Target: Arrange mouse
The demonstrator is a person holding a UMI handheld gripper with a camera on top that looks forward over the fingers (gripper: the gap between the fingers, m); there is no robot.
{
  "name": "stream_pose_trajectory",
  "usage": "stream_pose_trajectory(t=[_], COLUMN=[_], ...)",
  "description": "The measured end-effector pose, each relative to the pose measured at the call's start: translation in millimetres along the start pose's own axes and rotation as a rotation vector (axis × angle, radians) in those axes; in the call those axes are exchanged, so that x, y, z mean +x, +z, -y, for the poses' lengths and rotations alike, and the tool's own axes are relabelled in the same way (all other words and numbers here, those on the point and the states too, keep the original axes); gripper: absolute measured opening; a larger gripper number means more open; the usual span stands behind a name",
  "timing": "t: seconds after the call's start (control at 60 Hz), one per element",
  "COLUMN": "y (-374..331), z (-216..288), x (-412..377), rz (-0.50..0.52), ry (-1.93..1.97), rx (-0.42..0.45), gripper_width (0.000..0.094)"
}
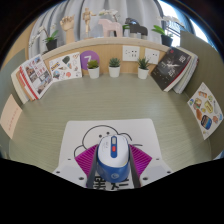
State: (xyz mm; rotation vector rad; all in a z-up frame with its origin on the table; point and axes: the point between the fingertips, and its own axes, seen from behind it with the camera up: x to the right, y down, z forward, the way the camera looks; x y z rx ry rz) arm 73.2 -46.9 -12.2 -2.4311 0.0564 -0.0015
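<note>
Your gripper (pixel 113 170) holds a computer mouse (pixel 113 157) between its two fingers, the magenta pads (pixel 86 160) closing against the mouse's left and right flanks with no gap that you can see, so the tongs read as clenched on it. The mouse is white along its upper shell with a blue band running down the middle and a blue lower body; a small dark scroll wheel sits near its front. It points away from you, nose toward the far wall.

The mouse sits over a white mouse pad (pixel 90 132) printed with a dark, cloud-like graphic, and the pad lies flat on a pale green desk (pixel 60 115). Whether the mouse rests on the pad or is lifted just off it, you cannot tell.

Beyond the pad, three small potted plants (pixel 114 67) in white pots stand in a row against a low wooden back panel. Between the left and middle pots a purple disc (pixel 88 57) leans on the panel, and white wall sockets (pixel 131 52) sit between the middle and right pots. Picture books (pixel 38 74) with colourful covers lean at the left end of the desk, a dark-covered book (pixel 172 68) leans at the right, and another illustrated card (pixel 204 106) lies nearer you on the right side. On the shelf above the panel stand a dark-leaved plant (pixel 51 41) and pale wooden figures (pixel 86 20).
</note>
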Motion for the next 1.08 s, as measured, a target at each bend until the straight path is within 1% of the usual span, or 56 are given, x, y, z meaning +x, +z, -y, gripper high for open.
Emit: stream_pose_trajectory(t=[0.033, 0.05, 0.067, 0.083, 0.1, 0.117, 0.167, 0.317, 0.467, 0.583, 0.733, 0.9, 1.083], y=[0, -1, -2, -3, -5, -8, -20, -86, -166, -220, -269, -299, -317], z=[0, -1, -2, -4, -4, -4, 1, 32, 66, 78, 67, 43, 35], x=[2, 2, 4, 6, 8, 8, 7, -7, -21, -29, -43, -60, -81], rz=[-0.002, -0.004, -0.009, -0.018, -0.027, -0.033, -0.039, -0.031, -0.046, -0.043, -0.05, -0.04, -0.016], ry=[-0.003, -0.005, -0.009, -0.015, -0.022, -0.029, -0.05, -0.048, -0.045, -0.028, -0.028, -0.052, -0.062], rx=[-0.006, -0.011, -0.02, -0.029, -0.037, -0.043, -0.042, 0.029, 0.156, 0.245, 0.312, 0.333, 0.351], gripper_width=[0.0568, 0.0605, 0.0693, 0.0736, 0.0831, 0.089, 0.0853, 0.086, 0.0858, 0.0859, 0.0858, 0.0857, 0.0859])
